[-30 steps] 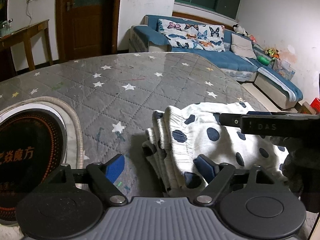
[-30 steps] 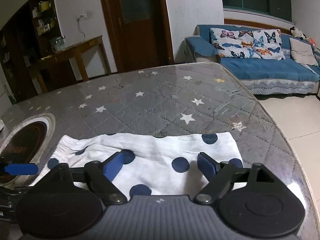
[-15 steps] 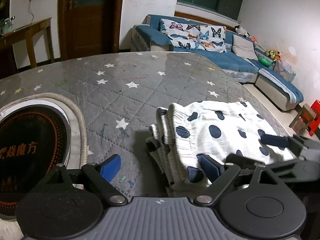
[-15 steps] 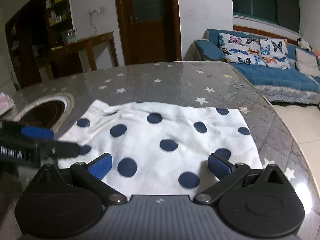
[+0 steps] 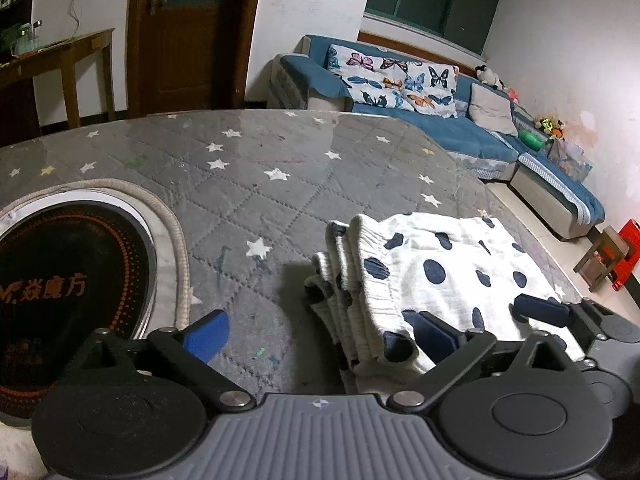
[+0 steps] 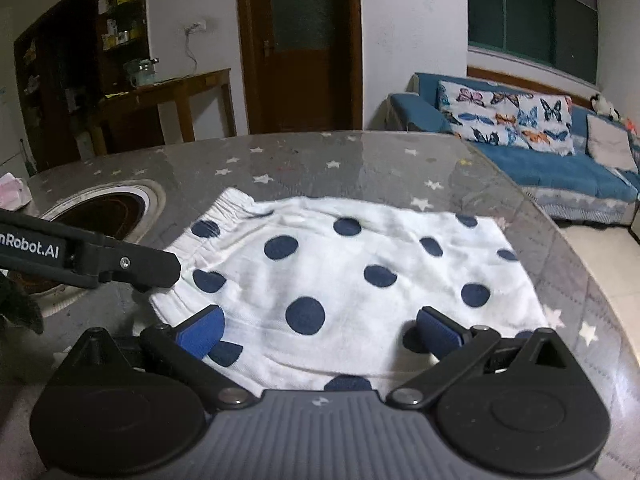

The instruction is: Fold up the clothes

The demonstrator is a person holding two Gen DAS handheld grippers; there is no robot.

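Lying folded on the star-quilted table (image 5: pixel 248 184), the polka-dot garment (image 5: pixel 436 276) appears in the left wrist view as a compact stack, its ribbed elastic edges piled in several layers at the side nearest the round black hob (image 5: pixel 60 280) set into the tabletop. By the look of that layered edge, the folding seems largely done, with perhaps a final squaring or moving aside left. The left gripper (image 5: pixel 320 332) hangs low over the near left corner of the bundle, fingers spread wide and holding nothing: one blue pad (image 5: pixel 206 334) sits over bare quilt, the other (image 5: pixel 430 332) rests at or just above the cloth's corner. The right gripper (image 5: pixel 560 312) reaches in from the right edge of the frame, a blue pad near the cloth's right border.

Seen from the right wrist view, the polka-dot garment (image 6: pixel 360 272) presents a flat, fairly smooth rectangle, gathered waistband toward the hob (image 6: pixel 108 208) and far edge close to the table's (image 6: pixel 360 156) curved rim. The right gripper (image 6: pixel 320 330) hovers at the near edge, fingers wide apart, both pads over fabric; whether they touch it cannot be told, and nothing is pinched. The left gripper's dark finger (image 6: pixel 120 264) points in from the left, its tip just beside the waistband side. A blue sofa (image 6: pixel 560 160) stands beyond.
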